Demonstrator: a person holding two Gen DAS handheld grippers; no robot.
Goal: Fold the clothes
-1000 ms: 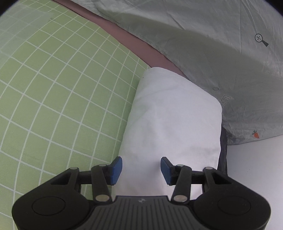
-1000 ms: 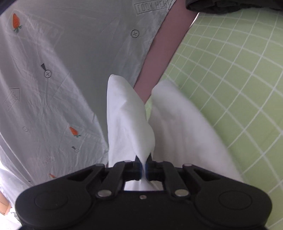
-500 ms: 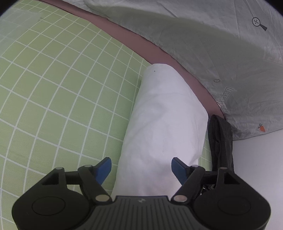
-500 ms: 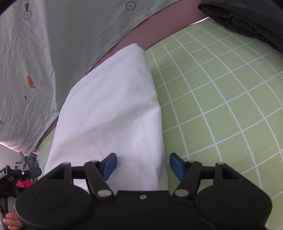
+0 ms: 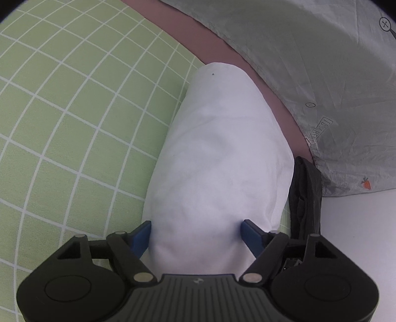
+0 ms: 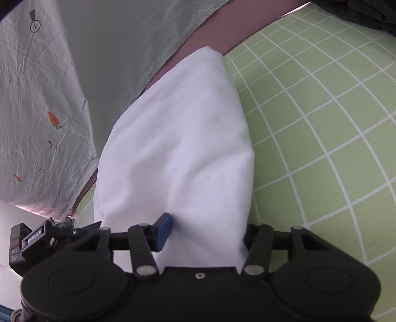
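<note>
The white garment (image 5: 217,158) lies folded into a long, thick bundle on the green grid mat (image 5: 74,123), its far end reaching the mat's edge beside a mauve strip of surface (image 5: 222,49). The left gripper (image 5: 196,234) stands with its jaws spread wide, one blue pad on either side of the bundle's near end; both pads sit right against the cloth, and whether they press it cannot be told. The right gripper (image 6: 206,230) is likewise spread wide over the same bundle (image 6: 178,138) from the opposite end: its left blue pad shows against the cloth, while the other finger is hidden behind a hanging fold of white fabric.

Just beside the bundle in the left wrist view, a dark garment (image 5: 305,195) lies bunched along the mat's edge. Beyond the mauve strip spreads a grey sheet printed with small carrots (image 5: 309,62), wrinkled and draped, also seen on the left side of the right wrist view (image 6: 44,111). At the top right of that view another dark cloth (image 6: 358,12) rests on the mat (image 6: 321,123). No container appears in either view; every garment lies directly on the mat or the bedding.
</note>
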